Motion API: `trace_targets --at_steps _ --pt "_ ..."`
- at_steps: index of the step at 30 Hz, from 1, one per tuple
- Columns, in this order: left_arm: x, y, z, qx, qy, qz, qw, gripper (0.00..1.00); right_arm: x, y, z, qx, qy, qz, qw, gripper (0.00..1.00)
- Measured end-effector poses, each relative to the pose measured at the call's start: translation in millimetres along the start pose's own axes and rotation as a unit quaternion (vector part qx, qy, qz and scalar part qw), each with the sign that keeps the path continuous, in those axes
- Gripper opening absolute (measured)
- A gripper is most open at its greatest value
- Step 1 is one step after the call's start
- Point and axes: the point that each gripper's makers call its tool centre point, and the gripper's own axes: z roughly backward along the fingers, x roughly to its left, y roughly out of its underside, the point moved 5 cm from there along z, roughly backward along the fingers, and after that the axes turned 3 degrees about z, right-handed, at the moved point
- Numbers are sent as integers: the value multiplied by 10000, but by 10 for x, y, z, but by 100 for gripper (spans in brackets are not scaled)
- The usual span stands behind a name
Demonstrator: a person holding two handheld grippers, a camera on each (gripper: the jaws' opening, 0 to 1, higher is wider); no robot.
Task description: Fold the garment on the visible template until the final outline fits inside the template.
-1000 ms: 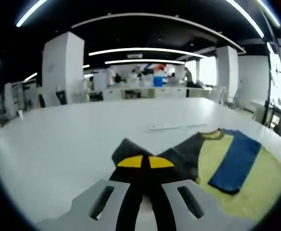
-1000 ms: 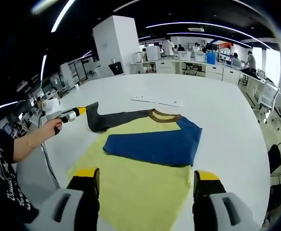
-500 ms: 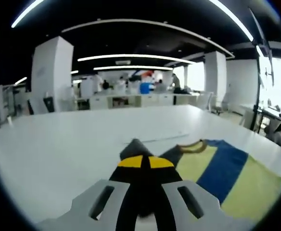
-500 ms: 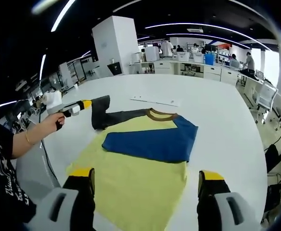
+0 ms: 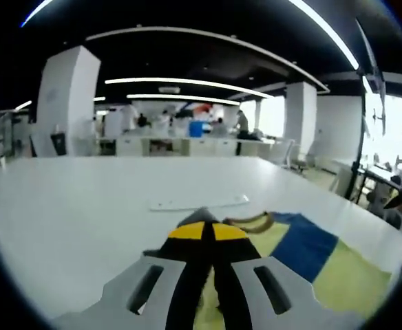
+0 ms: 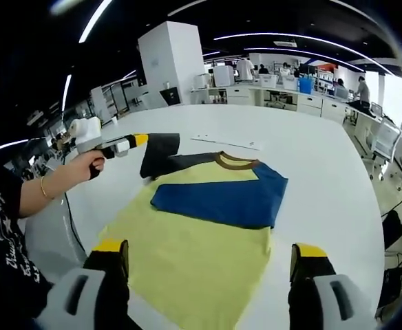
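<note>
A yellow T-shirt [image 6: 187,254] lies flat on the white table [image 6: 325,165]. Its blue sleeve [image 6: 221,199] is folded across the chest, below the brown collar [image 6: 234,160]. The dark grey sleeve [image 6: 161,154] is lifted off the table, with my left gripper [image 6: 136,141] shut on its end; a hand [image 6: 82,169] holds that gripper. In the left gripper view the shut yellow-tipped jaws [image 5: 208,232] pinch the dark cloth, with the blue sleeve [image 5: 303,246] and collar [image 5: 250,221] just beyond. My right gripper [image 6: 210,251] hovers open over the shirt's near hem, holding nothing.
A thin white strip [image 6: 226,142] lies on the table beyond the collar, also seen as the strip [image 5: 198,203] in the left gripper view. A white pillar [image 6: 168,62], desks and several people stand far behind. The table edge [image 6: 376,234] runs along the right.
My left gripper has raised the dark sleeve and carried it to the right, towards the shirt's body. The right gripper has stayed open over the hem.
</note>
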Motion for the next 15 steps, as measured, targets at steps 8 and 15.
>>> trace_targets --at_steps 8,15 --pt "-280 -69 -111 -22 299 -79 9995 0 36 13 -3 -6 -135 96 9999 99" --pt "-589 -63 -204 24 611 -205 9979 0 58 50 -5 24 -204 99 9997 99"
